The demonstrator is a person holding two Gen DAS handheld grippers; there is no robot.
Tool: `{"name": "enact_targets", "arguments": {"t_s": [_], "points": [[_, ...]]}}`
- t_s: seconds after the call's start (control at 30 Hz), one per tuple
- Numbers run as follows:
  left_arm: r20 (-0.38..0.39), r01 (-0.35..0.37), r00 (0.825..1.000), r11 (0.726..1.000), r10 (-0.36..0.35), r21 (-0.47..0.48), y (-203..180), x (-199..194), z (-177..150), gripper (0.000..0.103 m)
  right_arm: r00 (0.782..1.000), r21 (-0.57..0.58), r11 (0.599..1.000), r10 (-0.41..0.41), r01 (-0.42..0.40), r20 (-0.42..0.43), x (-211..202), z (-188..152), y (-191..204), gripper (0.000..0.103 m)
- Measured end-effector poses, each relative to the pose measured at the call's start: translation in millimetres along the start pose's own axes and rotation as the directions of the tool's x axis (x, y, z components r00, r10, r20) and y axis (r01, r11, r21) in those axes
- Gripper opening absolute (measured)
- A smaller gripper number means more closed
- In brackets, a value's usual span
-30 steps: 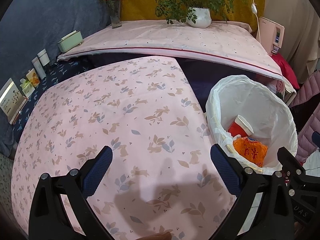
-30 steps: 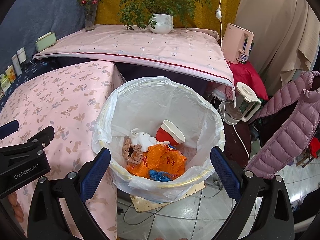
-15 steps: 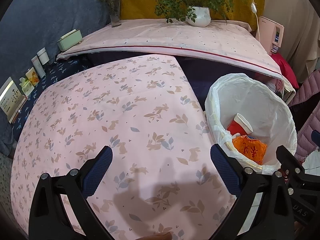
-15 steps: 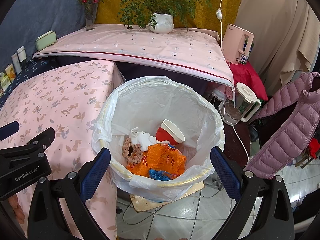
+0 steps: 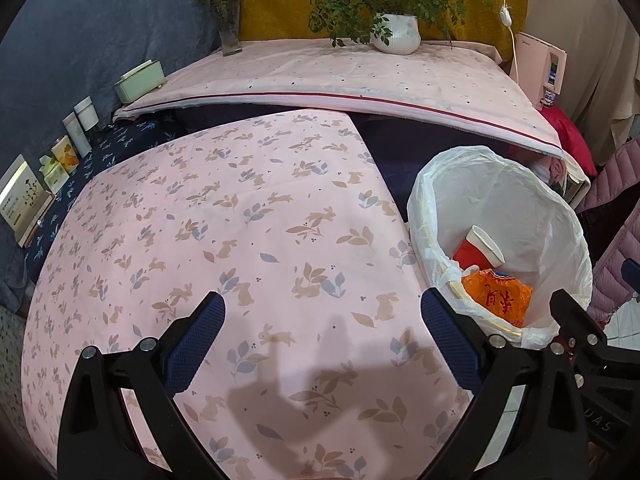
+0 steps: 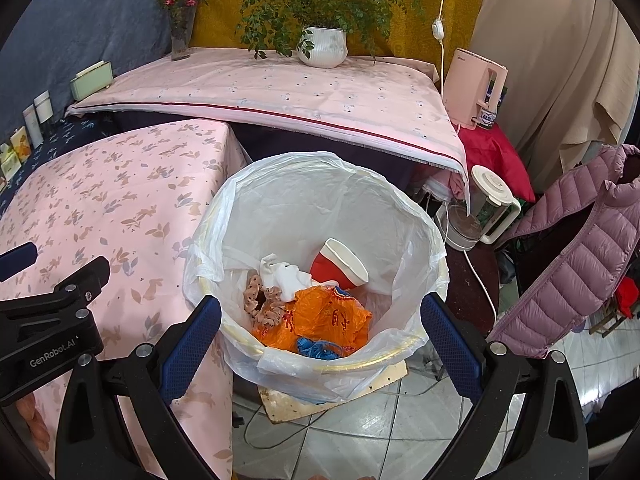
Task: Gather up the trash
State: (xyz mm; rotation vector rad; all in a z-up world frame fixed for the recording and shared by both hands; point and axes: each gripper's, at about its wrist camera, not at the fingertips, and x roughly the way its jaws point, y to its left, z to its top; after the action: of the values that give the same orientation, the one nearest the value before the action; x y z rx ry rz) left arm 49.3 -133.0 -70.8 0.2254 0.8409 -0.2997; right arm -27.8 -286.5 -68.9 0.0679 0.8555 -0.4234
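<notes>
A bin lined with a white plastic bag (image 6: 416, 216) stands on the floor beside the pink rabbit-print table (image 5: 224, 216). Inside lie a red paper cup (image 6: 340, 266), an orange bag (image 6: 328, 320), white crumpled paper (image 6: 282, 274), a dotted scrunchie (image 6: 262, 304) and a blue wrapper (image 6: 316, 347). My right gripper (image 6: 320, 344) is open and empty, just above the bin's near rim. My left gripper (image 5: 322, 340) is open and empty above the table's near part, with the bin (image 5: 560, 224) to its right.
A second pink-clothed table (image 6: 280, 88) behind carries a potted plant (image 6: 322, 46), a flower vase (image 6: 180, 36) and a green box (image 6: 90, 80). A pink kettle (image 6: 476, 88), a blender jug (image 6: 488, 204), a purple puffer jacket (image 6: 568, 264) and floor cables lie right of the bin.
Both views have shifted slightly; the grippers have drifted a little, still open and empty. The trash in the bin has not moved.
</notes>
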Motion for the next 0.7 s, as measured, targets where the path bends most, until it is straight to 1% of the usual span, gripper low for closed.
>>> {"name": "enact_targets", "arguments": {"t_s": [0.2,0.7], "points": [[0.011,-0.005,1.0,1.0,0.005,-0.002,-1.8,-3.5,-2.8,0.094,1.0,-0.004,1.0,-0.004,0.004,0.001,-0.9,0.0,1.3,0.096],[-0.001,0.004,1.0,1.0,-0.004,0.005,-3.3,-5.5,-4.5,0.094,1.0,-0.004,1.0,-0.005,0.005,0.001,-1.6,-0.7,0.5,0.096]]}}
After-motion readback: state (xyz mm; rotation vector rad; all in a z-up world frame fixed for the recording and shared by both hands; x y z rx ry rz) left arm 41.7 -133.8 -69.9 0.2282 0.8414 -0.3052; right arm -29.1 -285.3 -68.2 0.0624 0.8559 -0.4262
